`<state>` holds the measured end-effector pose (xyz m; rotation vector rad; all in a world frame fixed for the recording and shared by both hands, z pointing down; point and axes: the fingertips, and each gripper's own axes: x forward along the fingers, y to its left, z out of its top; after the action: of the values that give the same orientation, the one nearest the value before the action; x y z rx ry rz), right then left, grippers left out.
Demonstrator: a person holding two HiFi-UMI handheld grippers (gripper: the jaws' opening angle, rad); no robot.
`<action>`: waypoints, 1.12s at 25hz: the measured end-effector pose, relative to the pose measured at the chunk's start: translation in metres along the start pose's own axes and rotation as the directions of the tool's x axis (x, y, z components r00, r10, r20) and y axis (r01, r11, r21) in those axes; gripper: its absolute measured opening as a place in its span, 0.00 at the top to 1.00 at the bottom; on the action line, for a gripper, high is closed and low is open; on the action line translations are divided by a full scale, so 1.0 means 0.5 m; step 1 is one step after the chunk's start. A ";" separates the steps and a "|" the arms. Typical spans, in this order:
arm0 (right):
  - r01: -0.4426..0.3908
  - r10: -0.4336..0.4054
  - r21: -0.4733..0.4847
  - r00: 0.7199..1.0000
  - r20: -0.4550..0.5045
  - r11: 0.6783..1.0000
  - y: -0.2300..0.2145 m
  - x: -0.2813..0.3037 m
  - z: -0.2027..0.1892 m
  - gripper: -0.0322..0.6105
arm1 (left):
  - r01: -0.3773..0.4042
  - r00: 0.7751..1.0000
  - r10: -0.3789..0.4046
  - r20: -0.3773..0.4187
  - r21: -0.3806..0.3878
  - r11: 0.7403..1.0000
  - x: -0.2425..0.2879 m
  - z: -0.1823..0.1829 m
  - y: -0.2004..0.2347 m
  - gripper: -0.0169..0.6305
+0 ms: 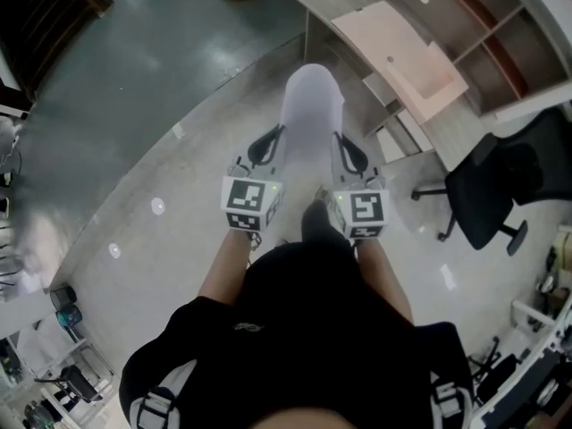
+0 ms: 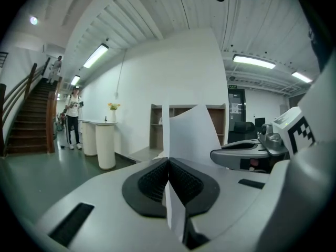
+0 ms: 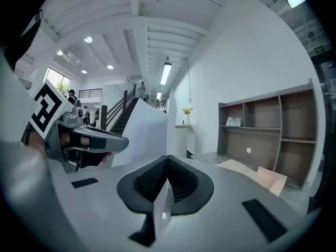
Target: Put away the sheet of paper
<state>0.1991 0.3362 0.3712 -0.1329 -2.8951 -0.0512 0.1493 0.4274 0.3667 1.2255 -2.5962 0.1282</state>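
Observation:
The white sheet of paper (image 1: 312, 113) bows upward between both grippers, out in front of the person over the floor. My left gripper (image 1: 269, 139) is shut on its left edge. My right gripper (image 1: 345, 143) is shut on its right edge. In the left gripper view the paper (image 2: 192, 130) rises out of the closed pads of the left gripper (image 2: 168, 166), with the right gripper (image 2: 251, 154) beside it. In the right gripper view the sheet (image 3: 147, 132) stands pinched in the right gripper (image 3: 167, 163), and the left gripper (image 3: 88, 140) shows at the left.
A grey desk (image 1: 464, 135) with a pale pink board (image 1: 403, 50) on it and open shelves (image 1: 479, 27) stands ahead to the right. A black office chair (image 1: 492, 195) is at the right. A white pedestal (image 2: 106, 145), a staircase (image 2: 27, 121) and a standing person (image 2: 73, 117) are further off.

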 end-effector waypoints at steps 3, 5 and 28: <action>0.003 -0.003 0.012 1.000 -0.017 1.000 -0.051 0.038 -0.005 0.92 | 0.009 1.000 -0.008 -0.012 0.010 1.000 0.062 0.013 0.005 0.90; 0.005 -0.004 0.020 1.000 -0.017 1.000 -0.083 0.061 -0.003 0.92 | 0.011 1.000 -0.010 -0.023 0.017 1.000 0.099 0.021 0.012 0.90; -0.010 0.021 0.099 0.994 -0.106 0.995 -0.264 0.270 -0.062 0.92 | 0.062 0.985 -0.058 -0.164 0.015 0.998 0.384 0.009 0.073 0.90</action>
<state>0.0637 0.2149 0.4307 -0.1306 -2.7831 0.0848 0.0036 0.3068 0.4170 1.2432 -2.4209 0.2333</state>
